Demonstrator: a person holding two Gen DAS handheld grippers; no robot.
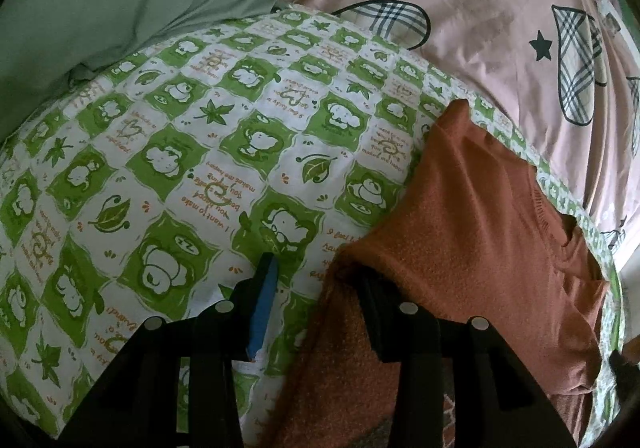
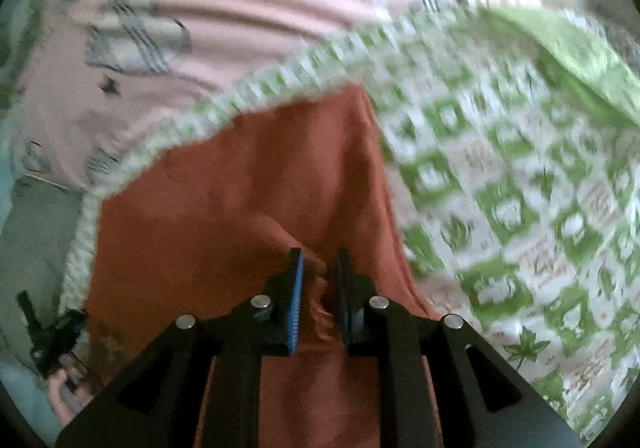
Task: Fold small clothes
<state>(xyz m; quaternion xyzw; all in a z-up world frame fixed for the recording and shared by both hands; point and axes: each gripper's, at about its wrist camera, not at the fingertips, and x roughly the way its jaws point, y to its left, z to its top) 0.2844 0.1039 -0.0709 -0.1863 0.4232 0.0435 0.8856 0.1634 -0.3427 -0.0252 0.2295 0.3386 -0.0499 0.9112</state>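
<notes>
Rust-orange garment (image 2: 248,184) is spread on the green-and-white patterned quilt (image 1: 168,152); a fold is pinched by the right gripper (image 2: 318,272), while the left gripper (image 1: 316,272), jaws parted, sits at its edge, pink sheet (image 1: 460,0) beyond.

The left wrist view looks down and forward from close above the green-and-white patterned sheet (image 1: 192,152), its own fingers at six o'clock and the rust-orange garment (image 1: 472,232) toward four o'clock. The right wrist view sits nearer still, directly over the same garment (image 2: 240,184), blurred, the sheet (image 2: 520,176) at three o'clock. Both share the garment, sheet and pink bedding (image 1: 480,8) at twelve.
</notes>
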